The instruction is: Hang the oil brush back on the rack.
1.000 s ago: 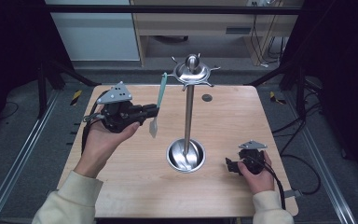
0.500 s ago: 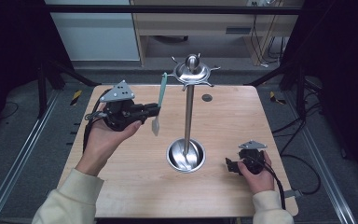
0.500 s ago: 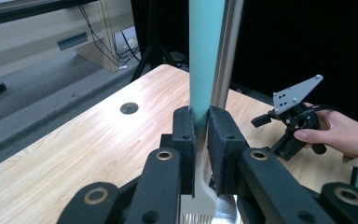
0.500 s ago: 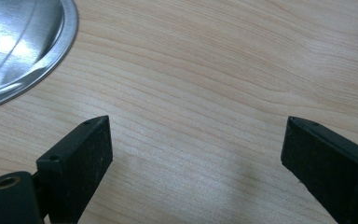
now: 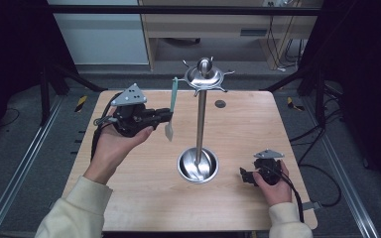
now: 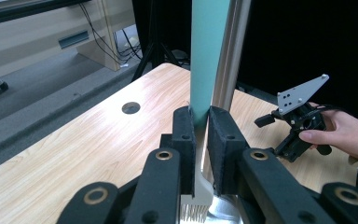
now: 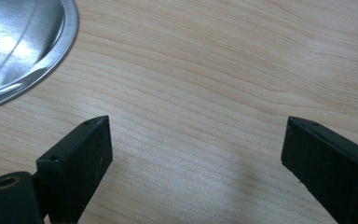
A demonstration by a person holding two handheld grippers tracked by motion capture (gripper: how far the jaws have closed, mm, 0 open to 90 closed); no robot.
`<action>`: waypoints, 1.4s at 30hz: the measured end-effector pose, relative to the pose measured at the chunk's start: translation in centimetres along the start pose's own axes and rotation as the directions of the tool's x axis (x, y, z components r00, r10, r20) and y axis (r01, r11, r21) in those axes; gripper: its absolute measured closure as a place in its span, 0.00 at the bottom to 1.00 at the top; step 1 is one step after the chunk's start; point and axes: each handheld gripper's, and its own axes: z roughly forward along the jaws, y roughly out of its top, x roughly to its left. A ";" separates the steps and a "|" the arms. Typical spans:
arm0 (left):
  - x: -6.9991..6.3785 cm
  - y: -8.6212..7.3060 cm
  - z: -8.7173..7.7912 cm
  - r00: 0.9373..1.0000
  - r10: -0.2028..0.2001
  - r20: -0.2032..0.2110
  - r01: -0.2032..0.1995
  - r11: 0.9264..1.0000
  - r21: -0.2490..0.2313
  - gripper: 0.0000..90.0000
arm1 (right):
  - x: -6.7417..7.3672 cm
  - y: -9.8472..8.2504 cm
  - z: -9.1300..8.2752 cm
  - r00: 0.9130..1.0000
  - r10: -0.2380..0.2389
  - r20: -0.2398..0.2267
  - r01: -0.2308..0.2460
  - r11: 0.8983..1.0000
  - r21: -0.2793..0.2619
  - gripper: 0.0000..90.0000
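My left gripper (image 5: 167, 117) is shut on a teal-handled brush (image 5: 173, 97) and holds it upright above the wooden table (image 5: 129, 198), white head (image 5: 169, 132) hanging down. In the left gripper view the pads (image 6: 185, 135) clamp the lower end of the handle (image 6: 207, 56), with bristles (image 6: 196, 211) just below the jaws. A steel stand (image 5: 201, 119) with a hooked crown (image 5: 205, 77) and dish base (image 5: 197, 166) rises just right of the brush; its pole (image 6: 230, 51) sits right behind the handle. My right gripper (image 5: 246, 174) rests open on the table right of the base (image 7: 18, 42), with bare wood between its jaws (image 7: 196, 144).
A small round hole (image 5: 220, 104) marks the table behind the stand. Metal rails (image 5: 25, 163) run along both sides of the table. A wooden cabinet (image 5: 213, 25) stands on the floor beyond the far edge. The right hand and its gripper (image 6: 274, 135) appear past the pole.
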 end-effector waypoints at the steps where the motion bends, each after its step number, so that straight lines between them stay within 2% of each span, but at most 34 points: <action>1: 0.0 0.0 0.0 1.000 0.000 0.000 0.000 1.000 -0.001 0.90 | 0.0 0.0 0.0 1.000 0.001 0.001 -0.001 1.000 0.001 0.10; 9: 0.2 0.0 0.0 1.000 -0.002 -0.009 0.002 1.000 -0.003 0.90 | 0.0 0.0 -0.1 1.000 0.006 -0.002 -0.006 1.000 0.000 0.10; 16: 0.4 0.0 0.3 1.000 -0.019 -0.003 0.019 1.000 -0.007 0.90 | 0.0 0.0 -0.2 1.000 0.006 -0.001 -0.006 1.000 -0.001 0.10; 26: 0.5 -0.1 -0.2 1.000 -0.011 -0.025 0.011 1.000 -0.015 0.87 | -0.1 0.0 -0.2 1.000 0.005 -0.002 -0.005 1.000 -0.003 0.10; 32: 0.5 0.0 -0.8 0.999 -0.012 -0.053 0.010 0.999 -0.035 0.72 | -0.1 0.1 -0.2 1.000 0.003 0.007 -0.003 1.000 -0.008 0.10; 36: 0.3 -0.1 -1.3 0.996 -0.005 -0.094 0.001 0.999 -0.042 0.54 | -0.1 0.1 -0.2 1.000 0.001 0.003 -0.001 1.000 -0.005 0.10; 39: 0.2 -0.1 -1.6 0.995 -0.009 -0.104 0.003 0.999 -0.053 0.38 | -0.2 0.1 -0.2 1.000 0.001 0.004 0.000 1.000 -0.011 0.10; 40: 0.1 -0.1 -1.7 0.994 -0.012 -0.105 0.006 0.999 -0.052 0.30 | -0.1 0.1 -0.3 1.000 0.009 0.001 -0.009 1.000 -0.011 0.10; 41: 0.1 -0.2 -1.8 0.994 -0.019 -0.104 0.014 0.999 -0.052 0.30 | -0.1 0.1 -0.3 1.000 0.009 0.001 -0.009 1.000 -0.011 0.10; 42: 0.1 -0.2 -1.9 0.994 -0.025 -0.103 0.020 0.998 -0.053 0.25 | -0.1 0.1 -0.2 1.000 0.005 0.005 -0.005 1.000 -0.009 0.10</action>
